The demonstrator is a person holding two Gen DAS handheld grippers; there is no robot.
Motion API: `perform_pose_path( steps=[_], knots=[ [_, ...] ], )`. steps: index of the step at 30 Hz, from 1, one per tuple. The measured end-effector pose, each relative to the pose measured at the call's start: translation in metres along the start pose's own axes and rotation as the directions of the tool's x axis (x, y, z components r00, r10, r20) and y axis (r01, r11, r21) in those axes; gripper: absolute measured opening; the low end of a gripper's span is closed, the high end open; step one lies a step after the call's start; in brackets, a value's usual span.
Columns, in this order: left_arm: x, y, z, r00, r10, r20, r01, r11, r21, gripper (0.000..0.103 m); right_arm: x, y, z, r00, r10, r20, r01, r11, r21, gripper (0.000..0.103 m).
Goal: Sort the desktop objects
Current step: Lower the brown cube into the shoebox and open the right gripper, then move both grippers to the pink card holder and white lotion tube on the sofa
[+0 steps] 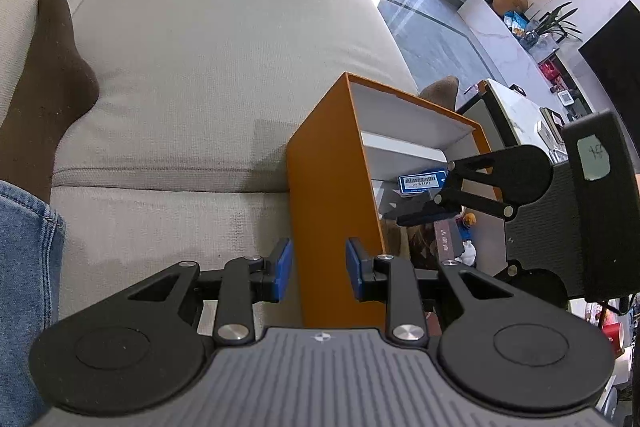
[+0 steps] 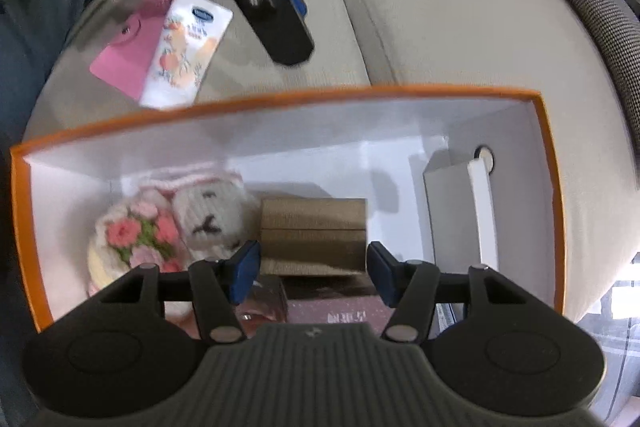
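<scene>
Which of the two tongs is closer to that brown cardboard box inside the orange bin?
Right. The right tongs hang open just above the brown cardboard box; the left tongs straddle the orange bin wall.

Bright daylight, fisheye-bent edges, blurred right view.

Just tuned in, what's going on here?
A person on a sofa is sorting small things into an orange box. The left tongs straddle the box's near wall, apparently steadying it. The right tongs hang open over the inside, above a brown box and knitted toys. A pink card and white tube lie outside.
</scene>
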State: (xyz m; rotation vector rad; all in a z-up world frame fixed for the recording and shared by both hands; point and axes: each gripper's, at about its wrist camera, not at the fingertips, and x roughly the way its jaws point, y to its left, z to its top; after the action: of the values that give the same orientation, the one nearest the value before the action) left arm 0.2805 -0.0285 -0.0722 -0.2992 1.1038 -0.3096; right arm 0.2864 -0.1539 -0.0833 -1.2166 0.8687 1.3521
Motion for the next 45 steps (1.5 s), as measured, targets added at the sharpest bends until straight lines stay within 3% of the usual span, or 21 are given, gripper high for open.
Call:
perform_pose_path(
  steps=[6, 12, 16, 21, 25, 31, 38, 39, 41, 45],
  knots=[
    [-0.003, -0.001, -0.003, 1.000, 0.002, -0.003, -0.002, 1.000, 0.003, 0.033, 0.001, 0.001, 0.006, 1.000, 0.002, 0.013, -0.002, 1.000, -0.016, 0.061],
    [-0.011, 0.003, -0.008, 1.000, 0.025, -0.009, -0.025, 1.000, 0.018, 0.033, 0.002, -0.002, 0.004, 1.000, -0.007, -0.018, 0.006, 0.999, -0.039, 0.044],
    [-0.026, 0.012, -0.018, 0.998, 0.058, -0.011, -0.057, 0.998, 0.018, 0.033, 0.001, 0.005, 0.007, 0.999, -0.018, -0.027, 0.017, 0.999, -0.038, 0.038],
    [-0.053, 0.024, -0.041, 0.994, 0.111, -0.021, -0.111, 0.994, 0.018, 0.033, -0.027, 0.017, 0.009, 0.997, -0.043, 0.069, 0.042, 0.999, 0.024, 0.038],
    [-0.074, 0.037, -0.058, 0.989, 0.148, -0.030, -0.148, 0.989, -0.015, 0.033, -0.063, 0.032, 0.015, 0.981, -0.078, 0.179, 0.061, 0.993, 0.097, 0.037],
    [-0.081, 0.052, -0.088, 0.984, 0.164, -0.073, -0.171, 0.981, -0.097, 0.033, -0.091, 0.069, 0.044, 0.952, -0.047, 0.302, -0.005, 0.985, 0.170, 0.034],
    [-0.055, 0.071, -0.107, 0.976, 0.173, -0.129, -0.198, 0.957, -0.211, 0.036, -0.054, 0.107, 0.091, 0.972, -0.046, 0.230, -0.001, 0.979, 0.202, 0.034],
    [-0.052, 0.072, -0.109, 0.975, 0.181, -0.127, -0.205, 0.954, -0.217, 0.039, -0.046, 0.109, 0.096, 0.975, -0.039, 0.217, -0.007, 0.978, 0.208, 0.034],
    [-0.046, 0.077, -0.112, 0.976, 0.174, -0.129, -0.203, 0.943, -0.263, 0.054, -0.033, 0.109, 0.106, 0.982, -0.031, 0.187, -0.011, 0.976, 0.219, 0.034],
    [-0.032, 0.090, -0.118, 0.977, 0.155, -0.146, -0.198, 0.914, -0.354, 0.055, -0.012, 0.107, 0.119, 0.991, -0.009, 0.132, -0.018, 0.979, 0.203, 0.034]
  ],
)
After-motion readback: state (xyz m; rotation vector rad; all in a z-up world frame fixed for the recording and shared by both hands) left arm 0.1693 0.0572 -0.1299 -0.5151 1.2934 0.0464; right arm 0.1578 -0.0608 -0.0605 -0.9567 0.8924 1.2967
